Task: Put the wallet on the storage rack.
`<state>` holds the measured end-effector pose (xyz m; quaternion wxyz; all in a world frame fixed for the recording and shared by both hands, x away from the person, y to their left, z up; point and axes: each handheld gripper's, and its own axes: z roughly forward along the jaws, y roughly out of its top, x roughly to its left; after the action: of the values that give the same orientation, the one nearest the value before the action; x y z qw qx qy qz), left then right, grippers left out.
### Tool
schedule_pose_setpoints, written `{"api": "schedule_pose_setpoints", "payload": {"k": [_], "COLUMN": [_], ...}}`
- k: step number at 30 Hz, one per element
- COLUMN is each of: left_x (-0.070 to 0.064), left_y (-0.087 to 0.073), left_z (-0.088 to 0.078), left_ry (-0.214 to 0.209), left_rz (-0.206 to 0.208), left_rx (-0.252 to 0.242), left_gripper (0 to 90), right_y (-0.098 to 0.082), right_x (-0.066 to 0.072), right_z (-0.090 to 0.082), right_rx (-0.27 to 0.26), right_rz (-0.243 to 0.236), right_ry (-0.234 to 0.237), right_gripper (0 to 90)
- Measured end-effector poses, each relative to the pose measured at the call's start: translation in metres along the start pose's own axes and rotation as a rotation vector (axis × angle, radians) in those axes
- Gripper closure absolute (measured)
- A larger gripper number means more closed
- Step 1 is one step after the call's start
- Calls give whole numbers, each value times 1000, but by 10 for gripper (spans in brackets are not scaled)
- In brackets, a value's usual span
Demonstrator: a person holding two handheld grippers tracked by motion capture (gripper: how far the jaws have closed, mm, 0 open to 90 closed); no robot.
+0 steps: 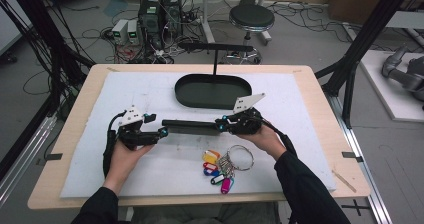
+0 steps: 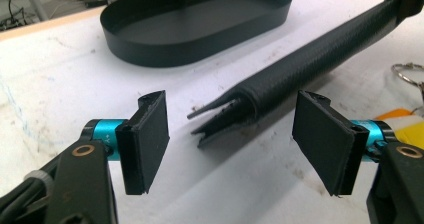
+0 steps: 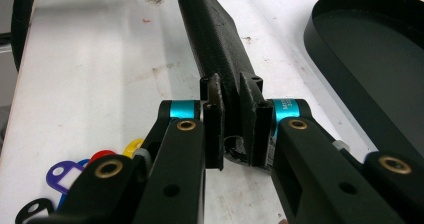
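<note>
A long black textured sleeve (image 1: 190,127) lies across the white mat between my two grippers. My right gripper (image 3: 231,129) is shut on one end of the sleeve (image 3: 215,39). In the left gripper view the other end of the sleeve (image 2: 300,66) shows thin metal tips poking out, just ahead of my left gripper (image 2: 232,146), whose jaws stand wide apart with nothing between them. From above, the left gripper (image 1: 161,132) sits at the sleeve's left end and the right gripper (image 1: 220,124) at its right end.
A black oval tray (image 1: 212,92) with an upright post and crossbar stands on the mat behind the sleeve. A metal ring with several coloured key tags (image 1: 220,166) lies near the front edge. The mat (image 1: 135,91) rests on a wooden table.
</note>
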<state>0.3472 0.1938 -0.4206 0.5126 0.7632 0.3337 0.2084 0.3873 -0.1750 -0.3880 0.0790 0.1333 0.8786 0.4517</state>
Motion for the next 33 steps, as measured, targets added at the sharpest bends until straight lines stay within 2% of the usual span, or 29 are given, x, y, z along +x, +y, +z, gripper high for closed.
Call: {"api": "schedule_pose_setpoints", "payload": {"k": [2,3,7,9,12,13,14,15,18,19,20,21,26,27,28,29,30,31,33], "left_x": [1,2,5,8,10,12,12,12,12,11,11,10,9,9,9,8,8,8,8], "left_y": [2,4,5,7,7,5,5,3,2,3,3,3,3,3,3,4,4,4,5], "left_z": [1,4,11,20,24,28,28,31,34,33,33,33,31,30,30,29,29,28,28], "left_ry": [-8,-15,-35,-54,-87,-119,-119,-139,-130,-131,-131,-129,-162,-203,-203,-224,-224,-239,-257], "left_rz": [26,49,67,91,106,115,115,122,149,174,174,193,196,190,190,179,179,171,160], "left_rx": [-19,-24,-24,-19,-41,-46,-46,-41,-32,-29,-29,-22,-21,-28,-28,-37,-37,-47,-62], "left_gripper": [288,288,288,288,292,335,372,372,490,517,551,588,710,728,737,743,750,750,756], "right_y": [0,0,-1,-1,-1,-1,-1,-1,-2,-2,-2,-2,-5,-6,-6,-8,-9,-9,-11], "right_x": [-2,-4,-7,-10,-11,-12,-12,-12,-13,-13,-14,-14,-19,-20,-20,-23,-24,-24,-26], "right_z": [0,-1,-1,-2,-2,-3,-3,-3,-3,-3,-4,-5,-9,-12,-12,-14,-14,-14,-14], "right_rx": [-8,-11,-21,-25,-27,-26,-28,-28,-33,-31,-36,-37,-49,-56,-56,-65,-68,-68,-69], "right_rz": [15,37,65,76,77,79,83,83,83,84,86,90,95,106,106,104,103,103,103], "right_ry": [3,5,8,12,14,12,12,12,10,9,2,-1,-21,-37,-37,-41,-53,-53,-65], "right_gripper": [822,822,821,821,820,818,817,817,810,808,803,799,749,688,688,609,553,553,455]}}
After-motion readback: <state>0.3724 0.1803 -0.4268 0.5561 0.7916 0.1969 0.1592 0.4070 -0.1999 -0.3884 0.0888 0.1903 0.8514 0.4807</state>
